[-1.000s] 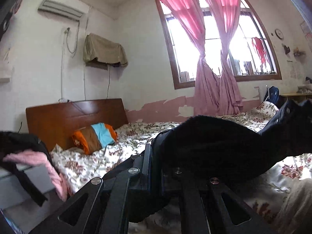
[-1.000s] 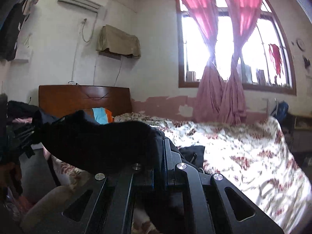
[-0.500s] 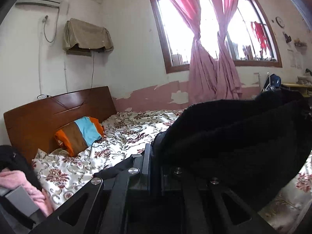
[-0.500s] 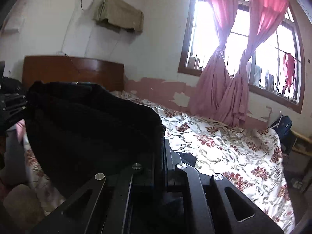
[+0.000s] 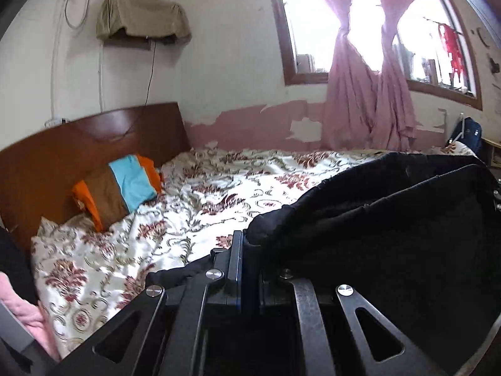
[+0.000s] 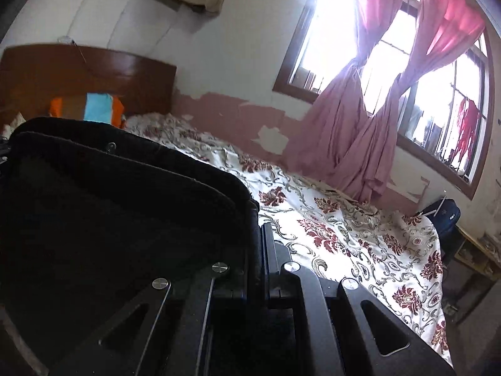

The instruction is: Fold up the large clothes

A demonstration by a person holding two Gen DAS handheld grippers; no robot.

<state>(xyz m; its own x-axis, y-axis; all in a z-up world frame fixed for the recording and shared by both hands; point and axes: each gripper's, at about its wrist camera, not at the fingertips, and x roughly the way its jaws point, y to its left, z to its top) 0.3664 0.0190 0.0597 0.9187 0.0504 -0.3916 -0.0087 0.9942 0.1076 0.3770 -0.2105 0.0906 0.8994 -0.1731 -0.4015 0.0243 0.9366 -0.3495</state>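
Observation:
A large black garment (image 5: 391,219) hangs stretched between my two grippers above the bed. My left gripper (image 5: 249,244) is shut on one edge of it, the cloth running off to the right of that view. In the right wrist view the same black garment (image 6: 109,203) fills the left half, and my right gripper (image 6: 258,219) is shut on its other edge. A round snap button (image 6: 111,146) shows near its upper hem. The garment hides the bed directly below both grippers.
A bed with a floral cover (image 5: 194,206) lies ahead, a wooden headboard (image 5: 94,144) at its left end. An orange, brown and blue pillow (image 5: 122,188) leans there. Pink curtains (image 5: 369,106) hang at the window. A dark bag (image 6: 444,216) stands beyond the bed's far corner.
Both grippers have swept sideways with the garment, which is now pulled taut and higher across the views. The clothes pile at the left has slid almost out of the left wrist view.

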